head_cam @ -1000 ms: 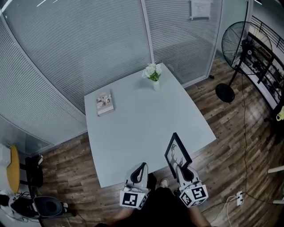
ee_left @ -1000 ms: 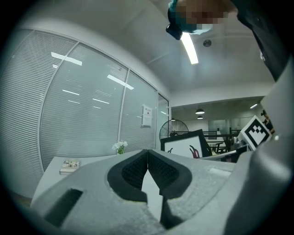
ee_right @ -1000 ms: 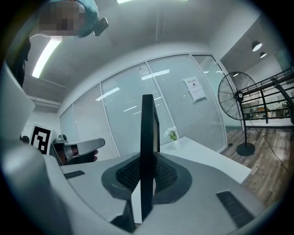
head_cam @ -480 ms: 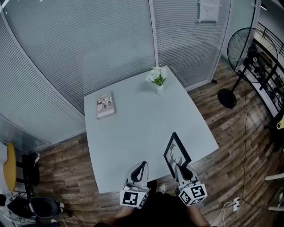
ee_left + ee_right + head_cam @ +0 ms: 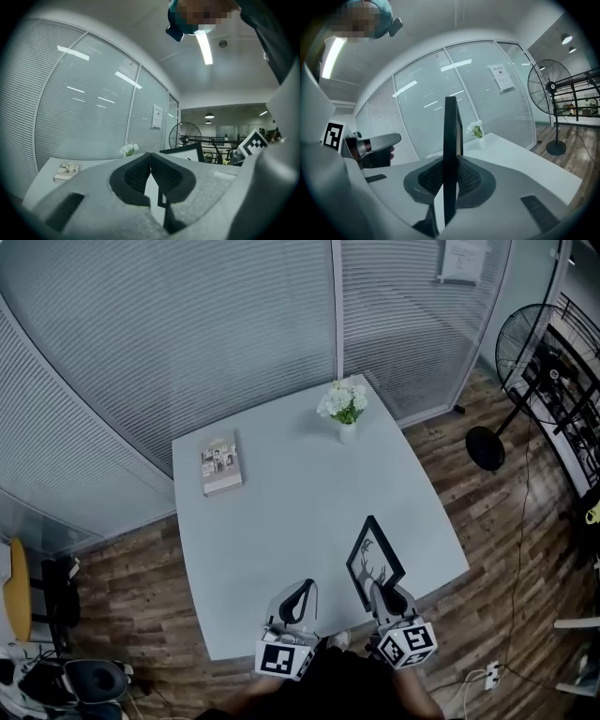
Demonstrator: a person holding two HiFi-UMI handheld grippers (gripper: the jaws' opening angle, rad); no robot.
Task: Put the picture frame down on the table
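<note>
Head view shows your right gripper [image 5: 388, 596] clamped on the picture frame [image 5: 374, 562], which stands on edge over the near right part of the table [image 5: 281, 521]. Lower until the bottom edge rests before loosening. Your left gripper [image 5: 298, 597] is closed and empty.

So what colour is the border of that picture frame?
Black. The picture frame shows it best in the head view.

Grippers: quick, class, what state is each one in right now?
Left gripper: closed, nothing in it.
Right gripper: closed on the picture frame.
</note>
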